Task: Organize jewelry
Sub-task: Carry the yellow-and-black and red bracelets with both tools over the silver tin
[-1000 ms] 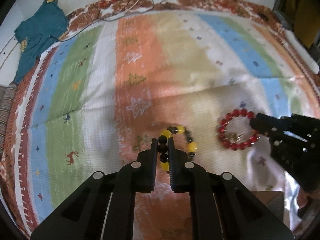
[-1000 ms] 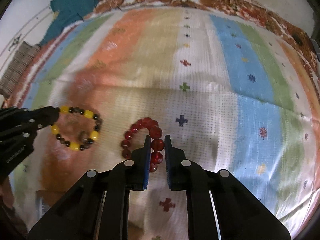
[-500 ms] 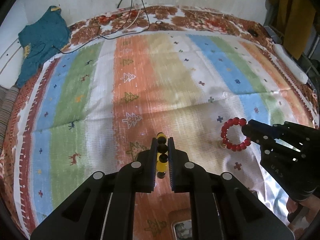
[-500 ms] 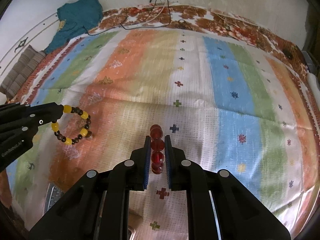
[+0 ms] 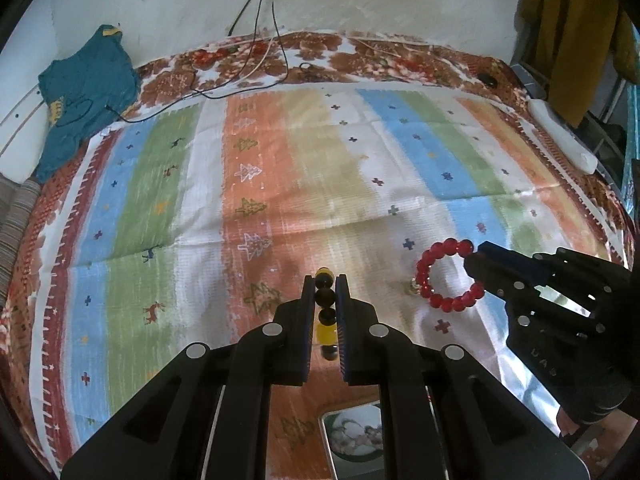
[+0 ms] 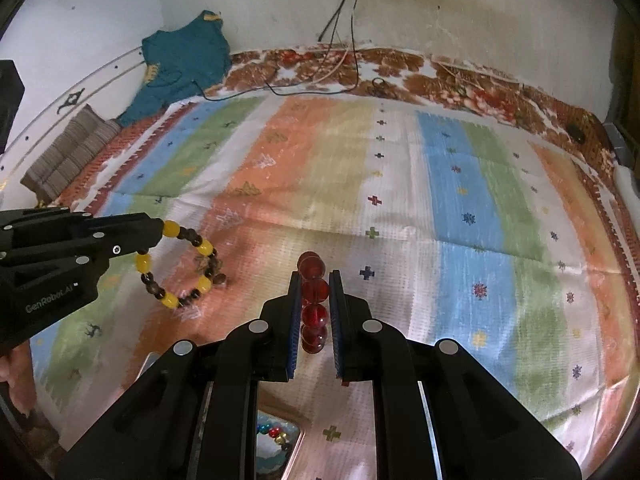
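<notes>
My left gripper (image 5: 325, 280) is shut on a yellow-and-black bead bracelet (image 5: 325, 312), held edge-on above the striped cloth (image 5: 280, 184). In the right wrist view the left gripper (image 6: 158, 232) shows at the left with that bracelet (image 6: 180, 264) hanging as a ring. My right gripper (image 6: 315, 276) is shut on a red bead bracelet (image 6: 315, 304), also lifted. In the left wrist view the right gripper (image 5: 474, 262) shows at the right with the red bracelet (image 5: 448, 274) hanging from it.
A box with a patterned inside (image 5: 352, 436) lies below the grippers near the front; it also shows with coloured beads in the right wrist view (image 6: 276, 436). A teal garment (image 5: 84, 92) lies at the far left. Cables (image 5: 256, 60) run along the far edge.
Both grippers have lifted their bracelets off the cloth and pulled up and back; the cloth now sits farther away and the box has come into view below.
</notes>
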### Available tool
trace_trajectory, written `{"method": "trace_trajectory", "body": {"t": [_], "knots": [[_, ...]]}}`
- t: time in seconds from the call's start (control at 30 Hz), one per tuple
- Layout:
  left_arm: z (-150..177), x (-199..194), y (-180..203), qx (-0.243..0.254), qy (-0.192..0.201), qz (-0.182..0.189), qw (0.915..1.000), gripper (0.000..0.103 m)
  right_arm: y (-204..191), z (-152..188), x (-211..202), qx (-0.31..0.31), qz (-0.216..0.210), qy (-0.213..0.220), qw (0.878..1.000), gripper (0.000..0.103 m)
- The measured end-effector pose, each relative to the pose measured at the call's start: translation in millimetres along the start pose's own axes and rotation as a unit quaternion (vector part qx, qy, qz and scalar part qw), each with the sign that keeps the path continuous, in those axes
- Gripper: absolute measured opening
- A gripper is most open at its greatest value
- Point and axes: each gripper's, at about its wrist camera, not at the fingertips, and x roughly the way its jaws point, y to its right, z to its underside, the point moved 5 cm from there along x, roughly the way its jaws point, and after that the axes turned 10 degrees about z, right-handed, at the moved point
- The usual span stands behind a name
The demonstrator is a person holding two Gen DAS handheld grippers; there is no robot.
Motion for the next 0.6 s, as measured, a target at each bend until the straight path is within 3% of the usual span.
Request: {"method": "trace_trajectory", "body": {"t": [0.6], "knots": [[13.6,-53.6,28.3,0.013,0.037,0.032,0.9987,0.010,-7.9,10.5,-42.7,0.003,-0.008,0.032,0.999,0.014]]}}
